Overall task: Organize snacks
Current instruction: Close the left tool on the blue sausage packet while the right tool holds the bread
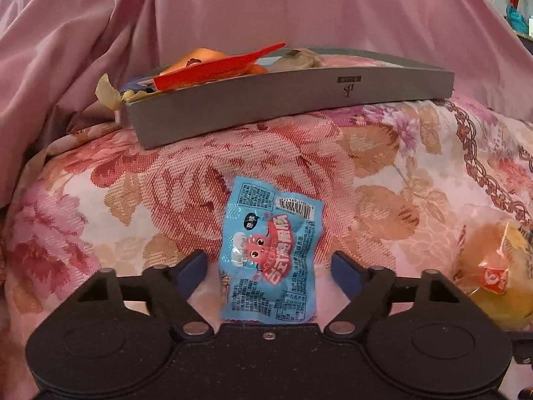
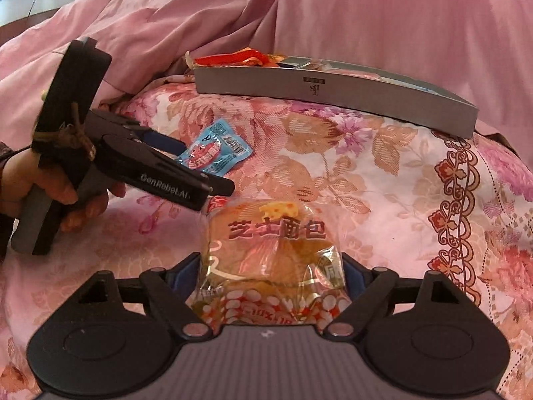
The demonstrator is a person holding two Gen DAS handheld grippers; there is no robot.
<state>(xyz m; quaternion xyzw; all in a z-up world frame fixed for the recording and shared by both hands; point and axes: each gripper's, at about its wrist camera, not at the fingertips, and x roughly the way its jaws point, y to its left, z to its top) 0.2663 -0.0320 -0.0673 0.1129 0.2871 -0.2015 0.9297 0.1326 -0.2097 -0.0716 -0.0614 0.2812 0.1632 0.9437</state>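
While left gripper [image 1: 268, 268] straddles blue packet [image 1: 269, 260] untouched, right gripper [image 2: 271, 271] pinches bread bag [image 2: 266, 253].

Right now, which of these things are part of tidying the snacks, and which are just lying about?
Part of the job:
- blue snack packet
- cheese bread packet
- grey tray already holding snacks
- left hand-held gripper
- right hand-held gripper

Just lying about:
- floral bedcover
- pink sheet

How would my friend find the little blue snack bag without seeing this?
Look at the flowery bedspread, in front of the long grey box. The blue packet lies flat there between the left gripper's fingers. It alone is blue, with a red cartoon creature; the bread beside it is yellow in clear wrap.
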